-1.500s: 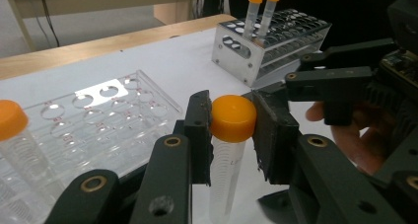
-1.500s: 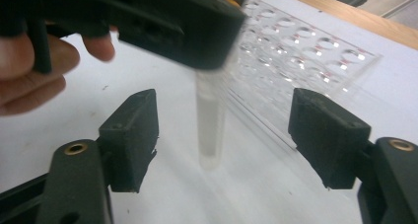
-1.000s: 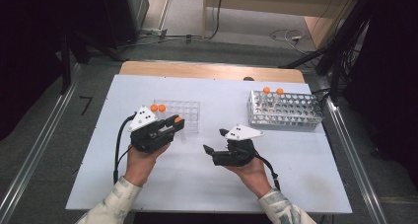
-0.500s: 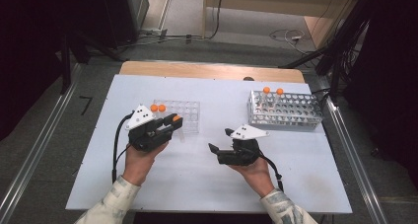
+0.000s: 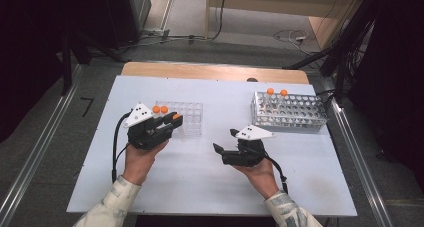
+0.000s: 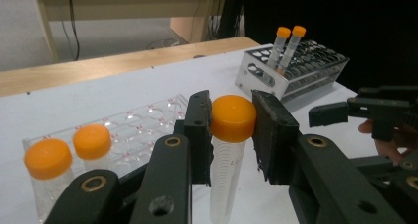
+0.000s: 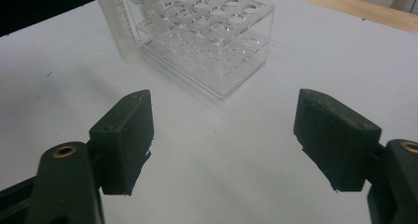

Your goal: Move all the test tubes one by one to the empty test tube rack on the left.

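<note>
My left gripper (image 5: 174, 120) is shut on the orange cap of a clear tube (image 6: 231, 118), its jaws pressing both sides of the cap (image 5: 176, 117). The tube hangs upright at the near side of the clear plastic rack (image 5: 190, 118); in the right gripper view the tube (image 7: 116, 21) stands just beside that rack (image 7: 207, 36). Two more orange-capped tubes (image 6: 48, 157) (image 6: 92, 140) sit in the rack's left end. My right gripper (image 5: 224, 140) hovers open over bare table to the right, jaws wide apart (image 7: 222, 135), nothing between them.
A metal tube rack (image 5: 290, 112) stands at the back right with two orange-capped tubes (image 5: 277, 92) in its far left corner. The white table (image 5: 210, 187) has a wooden strip along its far edge. Cables trail from both grippers.
Both hands have shifted only slightly. The left gripper keeps its hold on the tube; the right stays open.
</note>
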Motion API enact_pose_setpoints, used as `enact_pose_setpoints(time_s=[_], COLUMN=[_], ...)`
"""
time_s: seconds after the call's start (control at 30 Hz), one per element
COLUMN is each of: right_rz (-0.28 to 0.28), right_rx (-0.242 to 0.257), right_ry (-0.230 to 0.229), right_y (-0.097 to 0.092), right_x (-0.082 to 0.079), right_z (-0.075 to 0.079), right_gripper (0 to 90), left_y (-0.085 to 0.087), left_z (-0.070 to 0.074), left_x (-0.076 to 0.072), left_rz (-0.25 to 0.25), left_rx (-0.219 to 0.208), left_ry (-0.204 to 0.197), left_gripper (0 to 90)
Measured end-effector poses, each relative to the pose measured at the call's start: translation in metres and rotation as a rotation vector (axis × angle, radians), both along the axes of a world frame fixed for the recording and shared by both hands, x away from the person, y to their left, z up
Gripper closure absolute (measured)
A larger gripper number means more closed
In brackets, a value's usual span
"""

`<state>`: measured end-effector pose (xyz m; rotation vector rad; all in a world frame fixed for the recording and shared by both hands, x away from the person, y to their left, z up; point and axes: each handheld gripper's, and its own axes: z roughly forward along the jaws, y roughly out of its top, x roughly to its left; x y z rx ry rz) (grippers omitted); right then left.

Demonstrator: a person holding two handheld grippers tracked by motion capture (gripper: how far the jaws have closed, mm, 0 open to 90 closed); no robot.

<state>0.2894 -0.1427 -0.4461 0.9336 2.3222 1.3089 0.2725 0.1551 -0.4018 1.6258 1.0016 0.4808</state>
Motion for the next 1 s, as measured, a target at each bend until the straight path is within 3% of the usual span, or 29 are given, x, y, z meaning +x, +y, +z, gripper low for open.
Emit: enact_pose_setpoints(time_s=[0.63,0.87,1.0], right_rz=[-0.008,-0.012,-0.01], right_rx=[-0.002,0.007,0.005], right_ry=[0.003,0.002,0.0], right_y=[-0.002,-0.006,-0.006], right_x=[0.0,0.0,0.0], right_z=[0.0,0.001,0.001], right_gripper=[21.7,21.7,21.8], left_y=[0.019,0.02,0.014], left_z=[0.018,0.014,0.008], left_x=[0.035,0.049,0.053], left_rz=[0.124,0.184,0.176], left_rx=[0.02,0.05,0.077], left_ry=[-0.022,-0.028,-0.012], left_gripper=[70.3,70.3,70.3])
